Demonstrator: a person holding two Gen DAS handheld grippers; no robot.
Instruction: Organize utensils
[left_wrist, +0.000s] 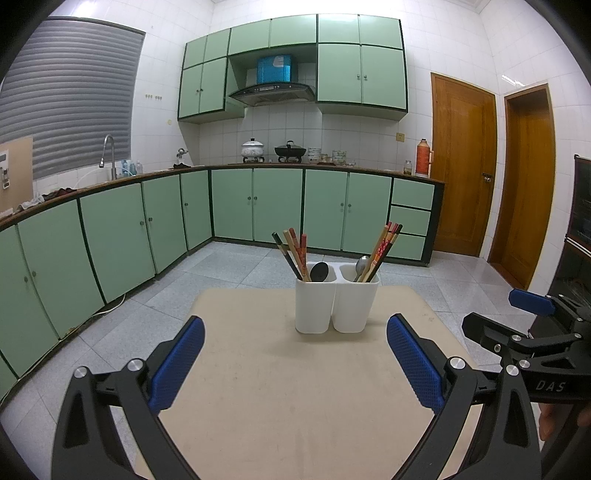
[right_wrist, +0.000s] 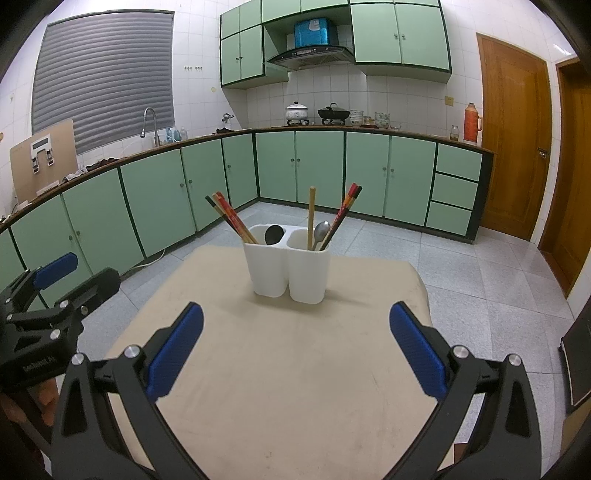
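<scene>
Chopsticks (left_wrist: 295, 253) and a dark spoon (left_wrist: 318, 272) stand in the left compartment of the white two-part utensil holder (left_wrist: 336, 302) in your left wrist view, with more chopsticks (left_wrist: 382, 249) and a metal spoon (left_wrist: 361, 265) in the right one. The holder sits toward the far end of the beige table (left_wrist: 277, 387), and no utensil shows on the bare top. Your left claw (left_wrist: 295, 363) is spread wide and holds nothing, well short of the holder. Your right claw (left_wrist: 495, 317) shows at the right edge; here you cannot tell its state.

From the right wrist view, your right claw (right_wrist: 295, 352) is also spread and empty, near the table's front. This angle separates one plain wooden chopstick (right_wrist: 311, 218) standing upright from the red-patterned ones (right_wrist: 341, 216) leaning right, which the left view bunches together. It also catches your left claw (right_wrist: 70, 280) at the left edge.

Both compartments mix spoons with chopsticks, so this fits either a sorting by kind ahead of you or a gathering already done; the frames don't settle which
</scene>
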